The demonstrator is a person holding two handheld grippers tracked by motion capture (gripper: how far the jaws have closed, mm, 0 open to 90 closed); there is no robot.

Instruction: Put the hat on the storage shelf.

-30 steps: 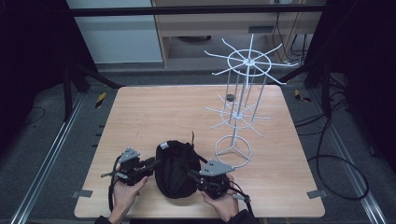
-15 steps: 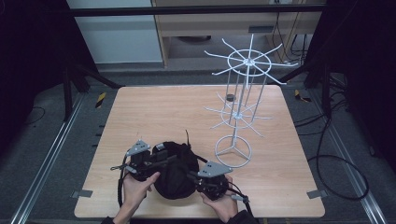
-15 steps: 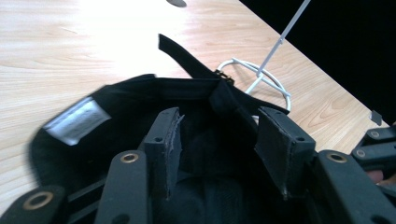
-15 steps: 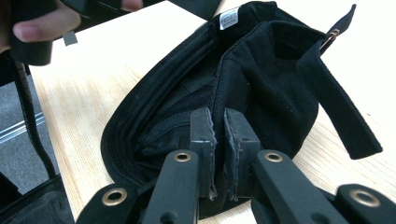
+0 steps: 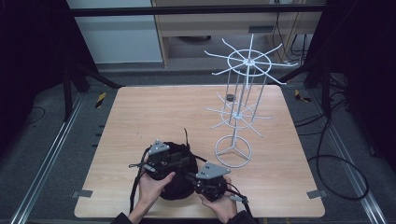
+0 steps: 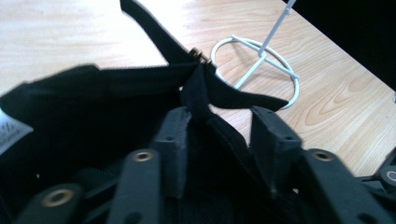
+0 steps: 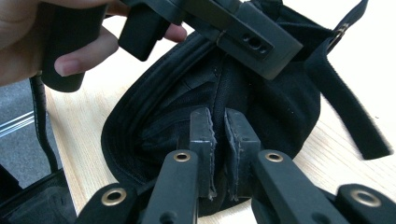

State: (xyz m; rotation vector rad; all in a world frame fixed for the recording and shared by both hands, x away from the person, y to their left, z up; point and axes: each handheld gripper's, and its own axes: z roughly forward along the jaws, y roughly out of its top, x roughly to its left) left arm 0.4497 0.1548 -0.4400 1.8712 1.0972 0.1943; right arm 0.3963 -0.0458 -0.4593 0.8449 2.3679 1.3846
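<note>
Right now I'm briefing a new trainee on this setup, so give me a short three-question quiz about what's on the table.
1. True or false: the right claw is pinched shut on the black cap.
2. Which base does the white wire rack stand on? A) a square plate B) a ring with three spokes C) four legs
3. In the left claw view, what lies between the jaws of the left claw?

Key
1. True: its pads clamp a fold of the cap's fabric.
2. B
3. The cap's black fabric, near its strap; the jaws stand apart, not pressing it.
</note>
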